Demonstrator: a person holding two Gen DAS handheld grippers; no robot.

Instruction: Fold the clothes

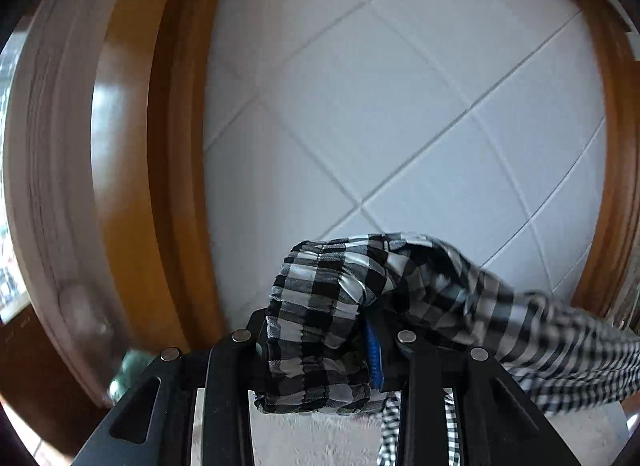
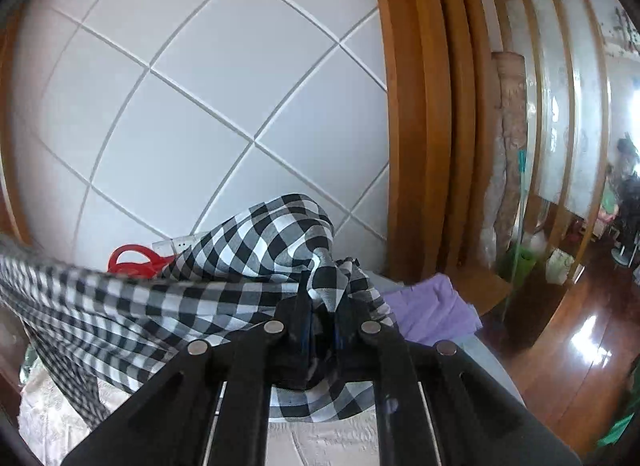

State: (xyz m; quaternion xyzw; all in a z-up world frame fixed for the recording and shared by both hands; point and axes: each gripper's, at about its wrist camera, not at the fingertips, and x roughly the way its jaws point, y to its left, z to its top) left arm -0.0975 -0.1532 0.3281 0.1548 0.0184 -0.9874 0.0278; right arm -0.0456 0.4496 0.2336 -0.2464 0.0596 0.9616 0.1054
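Black-and-white checked fabric is the thing held at both ends: a checked garment with a gathered, elastic-looking band bunched up in the left gripper, whose fingers are closed on that band. A blue pad shows on the inner face of the right-hand finger, pressed against the cloth. From there the garment runs off to the right in the left wrist view, blurred and lifted clear of the pale textured bed cover seen below, with a narrow strip of the same check hanging down near the lower edge.

In the right wrist view the right gripper has its fingers closed on a pinched fold of the checked garment; cloth peaks up just beyond the fingertips and spreads away to the left, where it is blurred. More of it sags below and under the gripper, above the pale bed cover.

Far behind the garment stands a white padded headboard with diamond seams, framed in orange-brown wood. A red looped object and a white power strip peek out at the foot of the headboard, just left of the raised cloth. A lilac cloth lies on the bed to the right of the gripper. Further right, a glossy wooden floor and a slatted wooden screen are visible
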